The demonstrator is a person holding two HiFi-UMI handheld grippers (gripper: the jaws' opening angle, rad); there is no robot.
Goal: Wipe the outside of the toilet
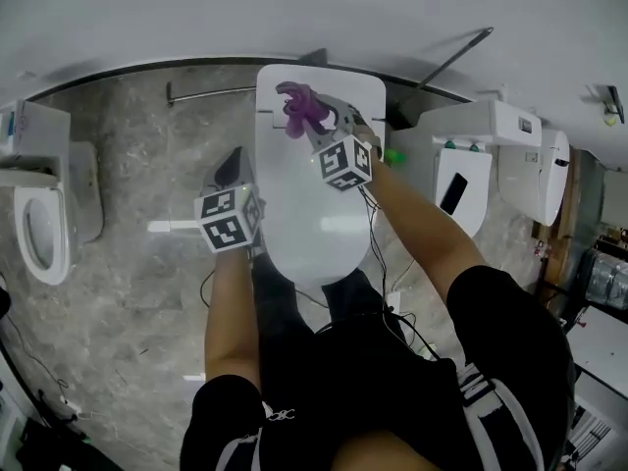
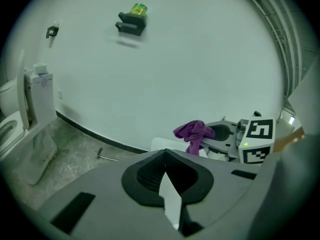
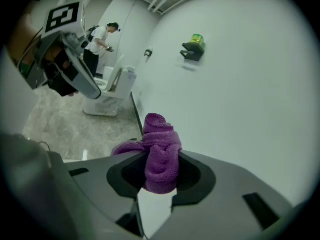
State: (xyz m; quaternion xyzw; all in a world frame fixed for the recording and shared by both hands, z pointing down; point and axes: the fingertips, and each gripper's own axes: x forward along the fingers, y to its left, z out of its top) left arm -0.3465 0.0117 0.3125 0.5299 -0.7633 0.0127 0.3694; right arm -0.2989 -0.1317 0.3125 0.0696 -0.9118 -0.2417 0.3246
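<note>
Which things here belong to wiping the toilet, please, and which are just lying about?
For the job:
toilet
purple cloth, clamped in the right gripper
left gripper, shut and empty

Just about:
neighbouring toilet
wall holder
rod on the floor
person in the background

Closed white toilet (image 1: 319, 219), bunched purple cloth (image 1: 299, 109)

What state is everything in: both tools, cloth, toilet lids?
left tool: jaws together, nothing between them.
right tool: shut on the purple cloth.
purple cloth: bunched, clamped in the right tool's jaws.
middle toilet lid: down.
left toilet: lid raised, bowl open.
</note>
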